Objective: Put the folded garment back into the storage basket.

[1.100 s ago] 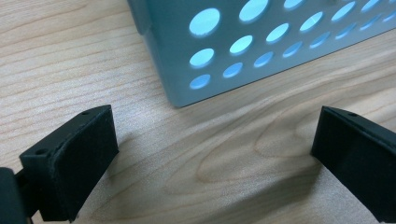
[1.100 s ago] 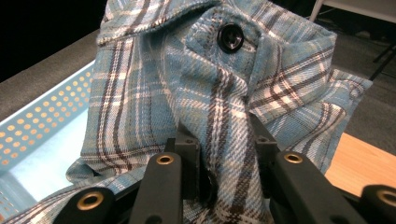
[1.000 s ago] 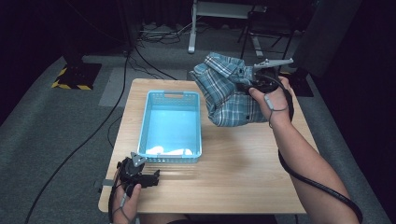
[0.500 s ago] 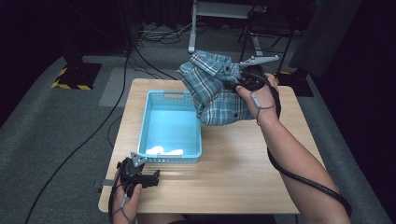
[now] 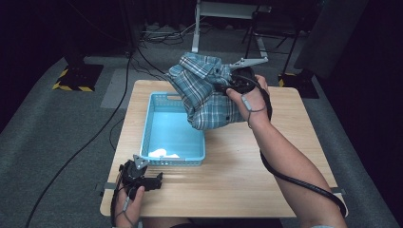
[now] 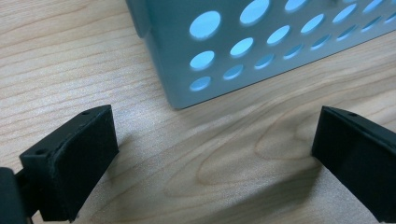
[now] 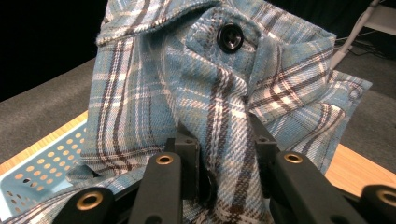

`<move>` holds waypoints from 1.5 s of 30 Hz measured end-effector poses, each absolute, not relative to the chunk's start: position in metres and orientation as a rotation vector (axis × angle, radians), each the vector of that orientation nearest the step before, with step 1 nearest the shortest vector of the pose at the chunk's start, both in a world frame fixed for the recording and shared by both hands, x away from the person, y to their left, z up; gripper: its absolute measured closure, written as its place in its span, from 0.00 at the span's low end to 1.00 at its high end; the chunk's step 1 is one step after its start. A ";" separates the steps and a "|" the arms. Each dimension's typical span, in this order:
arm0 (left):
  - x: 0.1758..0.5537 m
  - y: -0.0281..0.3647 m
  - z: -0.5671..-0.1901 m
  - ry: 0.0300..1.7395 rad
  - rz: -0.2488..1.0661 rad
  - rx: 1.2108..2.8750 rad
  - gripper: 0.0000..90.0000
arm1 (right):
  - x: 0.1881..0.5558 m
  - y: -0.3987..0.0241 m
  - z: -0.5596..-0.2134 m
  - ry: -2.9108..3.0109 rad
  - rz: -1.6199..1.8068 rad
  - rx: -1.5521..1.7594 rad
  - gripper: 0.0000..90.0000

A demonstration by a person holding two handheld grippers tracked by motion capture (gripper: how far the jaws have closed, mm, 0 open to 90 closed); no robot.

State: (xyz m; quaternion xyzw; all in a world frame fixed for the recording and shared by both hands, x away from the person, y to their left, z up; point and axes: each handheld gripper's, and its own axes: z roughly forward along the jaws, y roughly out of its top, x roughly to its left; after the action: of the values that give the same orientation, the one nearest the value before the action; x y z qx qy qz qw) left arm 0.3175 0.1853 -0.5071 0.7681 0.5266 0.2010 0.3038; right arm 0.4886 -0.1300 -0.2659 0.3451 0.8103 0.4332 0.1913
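A blue plaid shirt (image 5: 204,92) hangs bunched in the air over the far right corner of the light blue basket (image 5: 148,123). My right gripper (image 5: 227,84) is shut on the shirt's fabric near the collar; in the right gripper view the plaid shirt (image 7: 224,93) is pinched between the two black jaws of my right gripper (image 7: 225,158), a dark button above them. My left gripper (image 5: 151,181) rests on the table near the front left corner, open. In the left gripper view my left gripper (image 6: 215,154) has bare wood between its jaws and the basket's perforated corner (image 6: 187,79) ahead.
Something small and white (image 5: 164,153) lies in the basket's near end. The wooden table (image 5: 247,175) sits on grey carpet with cables (image 5: 119,109) trailing at the left. A metal stand (image 5: 223,9) is behind the table.
My right gripper has carried the shirt leftward, from over the table's right half to over the basket's far right corner. The left gripper has stayed put.
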 end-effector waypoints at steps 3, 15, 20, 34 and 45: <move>0.318 0.185 -0.507 1.393 0.533 2.036 0.00 | 0.488 -0.124 -0.267 2.280 1.227 0.963 0.80; 0.318 0.185 -0.507 1.395 0.533 2.035 0.00 | 0.487 -0.098 -0.278 2.299 1.269 0.930 0.80; 0.318 0.185 -0.507 1.395 0.533 2.035 0.00 | 0.486 -0.086 -0.283 2.316 1.277 0.918 0.80; 0.318 0.185 -0.507 1.394 0.532 2.035 0.00 | 0.483 -0.054 -0.303 2.374 1.291 0.892 0.80; 0.318 0.185 -0.507 1.395 0.532 2.035 0.00 | 0.484 -0.034 -0.321 2.409 1.282 0.903 0.79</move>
State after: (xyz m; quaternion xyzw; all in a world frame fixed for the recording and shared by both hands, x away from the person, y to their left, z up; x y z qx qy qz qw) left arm 0.3176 0.1854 -0.5070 0.7682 0.5265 0.2008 0.3038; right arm 0.4839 -0.0336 -0.3208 0.3113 0.8306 0.4421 0.1331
